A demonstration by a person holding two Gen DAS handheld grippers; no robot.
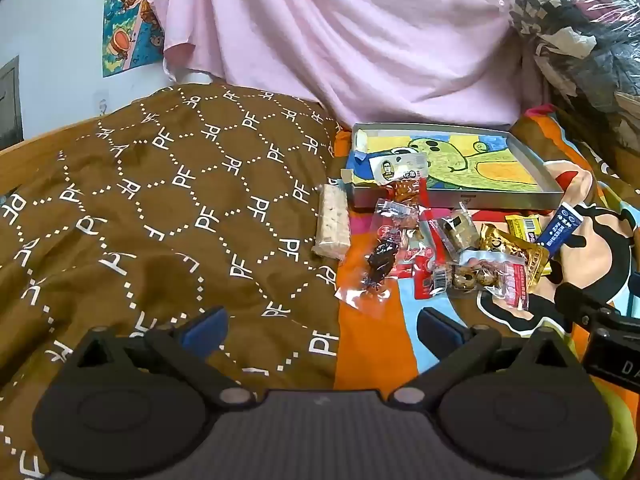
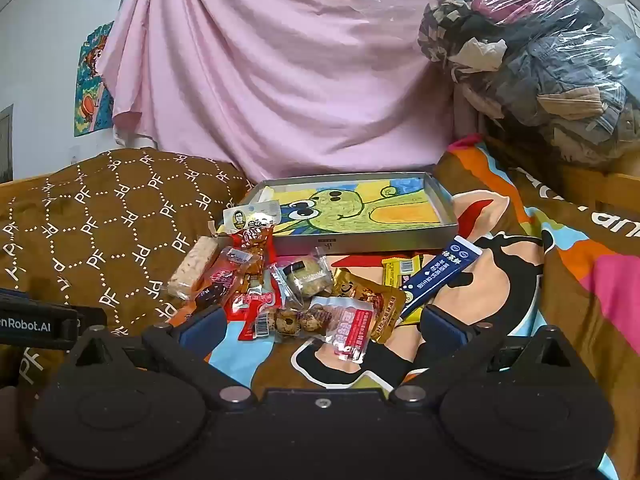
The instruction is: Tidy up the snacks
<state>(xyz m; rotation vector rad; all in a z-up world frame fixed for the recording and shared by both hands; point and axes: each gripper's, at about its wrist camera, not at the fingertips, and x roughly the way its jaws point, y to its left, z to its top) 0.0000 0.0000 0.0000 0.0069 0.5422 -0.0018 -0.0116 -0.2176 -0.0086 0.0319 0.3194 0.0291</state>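
Both grippers, left (image 1: 322,326) and right (image 2: 320,322), spread wide, empty. Snacks (image 2: 304,296) heaped on bedspread just before tray (image 2: 360,242). Single out edge packet, pinch flat, lift clear over rim.

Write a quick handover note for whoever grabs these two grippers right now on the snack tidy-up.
Left gripper: open, empty, hovering over the bedding.
Right gripper: open, empty, just short of the snack pile.
Snacks: loose in front of the metal tray, including a quail egg pack, a blue stick sachet and a rice bar.
Done: at most one white-labelled packet, lying across the tray's near corner.
Left: everything else.
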